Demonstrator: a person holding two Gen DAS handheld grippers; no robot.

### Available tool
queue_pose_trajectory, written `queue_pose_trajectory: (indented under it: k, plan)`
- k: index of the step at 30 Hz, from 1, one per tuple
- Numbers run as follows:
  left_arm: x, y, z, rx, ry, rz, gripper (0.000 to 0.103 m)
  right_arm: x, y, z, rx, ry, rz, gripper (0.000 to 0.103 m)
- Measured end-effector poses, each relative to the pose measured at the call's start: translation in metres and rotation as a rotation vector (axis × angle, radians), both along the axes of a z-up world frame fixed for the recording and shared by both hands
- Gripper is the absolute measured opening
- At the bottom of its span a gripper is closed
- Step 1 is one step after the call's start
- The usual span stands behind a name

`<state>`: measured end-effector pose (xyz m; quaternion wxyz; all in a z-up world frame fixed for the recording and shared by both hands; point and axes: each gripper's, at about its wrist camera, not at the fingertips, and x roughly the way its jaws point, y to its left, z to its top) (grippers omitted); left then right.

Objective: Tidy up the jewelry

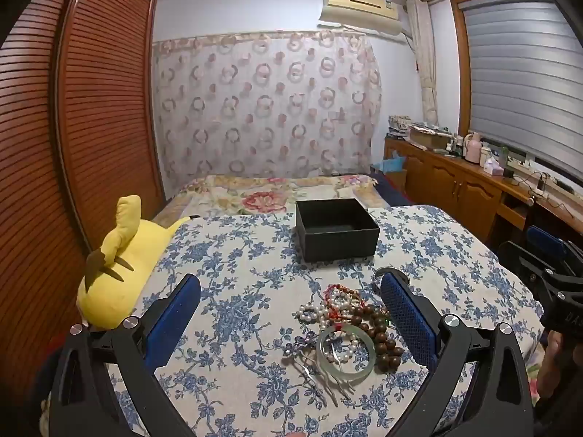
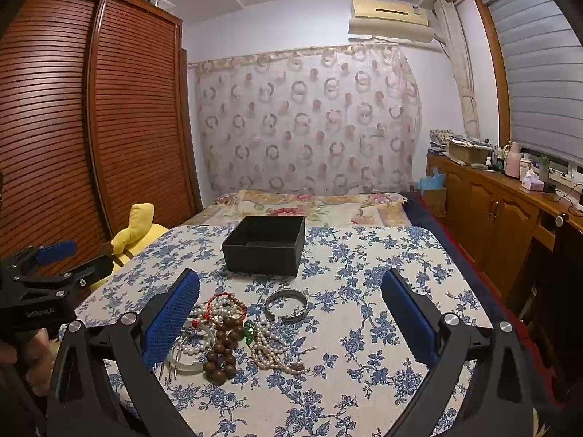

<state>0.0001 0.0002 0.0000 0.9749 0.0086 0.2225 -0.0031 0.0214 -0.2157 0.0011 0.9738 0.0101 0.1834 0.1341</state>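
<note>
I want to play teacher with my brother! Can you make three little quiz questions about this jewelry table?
1. True or false: the black box already has jewelry inside it.
2. Which piece lies apart from the tangled pile, nearest the box? A) silver cuff bangle B) brown wooden beads C) pale green jade bangle
3. Fill in: the left tool and right tool both have their jaws ____ and hold nothing.

Key: 1. False, the part of the inside that shows looks empty. 2. A. 3. open.
</note>
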Motion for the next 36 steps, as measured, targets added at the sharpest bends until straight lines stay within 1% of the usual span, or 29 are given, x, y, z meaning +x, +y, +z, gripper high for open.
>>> queue_pose_trajectory:
  k: [28, 29, 36]
  plan:
    - [0.0048, 0.0035, -0.0007, 0.003, -0.004, 0.003, 0.096, -0.0018, -0.0005, 0.0018, 0.005, -0.001, -0.001, 0.101]
    - [0.0, 0.0005, 0.0001, 0.004, -0.007, 0.001, 0.096, -0.0021, -0.0006, 0.002, 0.006, -0.002, -0.001, 0.101]
    - [0.0008, 0.0022, 0.0016, 0.006, -0.008, -0.002, 0.096, -0.0022, -0.0008, 0.0024, 0.006, -0.003, 0.0, 0.101]
